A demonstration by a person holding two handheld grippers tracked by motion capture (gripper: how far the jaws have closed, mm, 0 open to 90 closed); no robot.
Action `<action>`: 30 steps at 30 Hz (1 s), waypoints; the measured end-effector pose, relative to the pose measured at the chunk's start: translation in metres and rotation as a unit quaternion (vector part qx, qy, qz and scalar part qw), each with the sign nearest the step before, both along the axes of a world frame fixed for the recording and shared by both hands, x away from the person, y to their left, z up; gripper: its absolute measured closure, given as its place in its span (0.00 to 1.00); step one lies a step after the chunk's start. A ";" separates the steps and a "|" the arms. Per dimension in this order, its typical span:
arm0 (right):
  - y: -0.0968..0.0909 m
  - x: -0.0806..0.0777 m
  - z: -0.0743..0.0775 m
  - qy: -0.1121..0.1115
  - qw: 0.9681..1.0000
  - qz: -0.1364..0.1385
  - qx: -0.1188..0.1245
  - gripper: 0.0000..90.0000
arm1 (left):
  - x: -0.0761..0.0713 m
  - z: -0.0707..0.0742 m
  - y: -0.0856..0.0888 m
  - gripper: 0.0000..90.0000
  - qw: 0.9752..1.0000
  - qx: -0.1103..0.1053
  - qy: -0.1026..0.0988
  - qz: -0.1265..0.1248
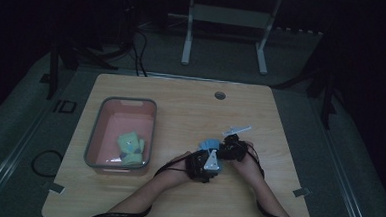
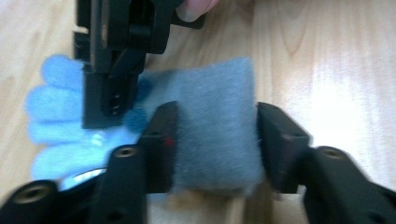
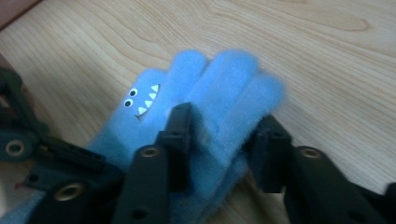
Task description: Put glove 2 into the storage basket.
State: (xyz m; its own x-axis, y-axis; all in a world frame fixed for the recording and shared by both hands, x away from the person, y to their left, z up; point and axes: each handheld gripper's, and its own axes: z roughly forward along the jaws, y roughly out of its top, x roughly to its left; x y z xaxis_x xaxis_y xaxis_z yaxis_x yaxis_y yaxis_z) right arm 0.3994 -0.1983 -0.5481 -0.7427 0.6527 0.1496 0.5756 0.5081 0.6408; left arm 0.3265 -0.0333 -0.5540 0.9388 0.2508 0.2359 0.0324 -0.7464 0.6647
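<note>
A fuzzy light-blue glove (image 1: 210,143) with a small toothy face lies flat on the wooden table (image 1: 181,108), right of centre. My left gripper (image 2: 217,144) has its jaws on either side of the glove's grey-blue cuff (image 2: 215,102), and the pads press into it. My right gripper (image 3: 224,149) is shut across the glove's fingers (image 3: 219,88), squeezing the pile. In the high view the left gripper (image 1: 201,166) and the right gripper (image 1: 231,148) sit close together over the glove, with a hand behind each.
A grey-rimmed bin (image 1: 152,126) with a pink floor stands at the table's left and holds green cloth pieces (image 1: 131,146). A cable hole (image 1: 219,95) is near the far edge. A white desk frame (image 1: 225,20) stands beyond the table in the dark room.
</note>
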 end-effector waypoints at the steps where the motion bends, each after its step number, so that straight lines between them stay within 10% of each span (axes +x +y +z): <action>1: 0.001 0.000 0.000 0.006 1.000 0.003 0.001 0.77 | 0.000 0.000 0.000 0.65 1.000 0.000 -0.002 0.002; 13: -0.001 0.006 0.007 0.044 0.998 0.004 0.045 0.86 | 0.002 0.020 0.007 0.84 1.000 0.010 0.005 0.001; 30: 0.018 0.001 0.055 0.018 0.996 0.025 0.085 0.86 | -0.008 0.075 0.030 0.84 0.999 0.033 -0.017 0.005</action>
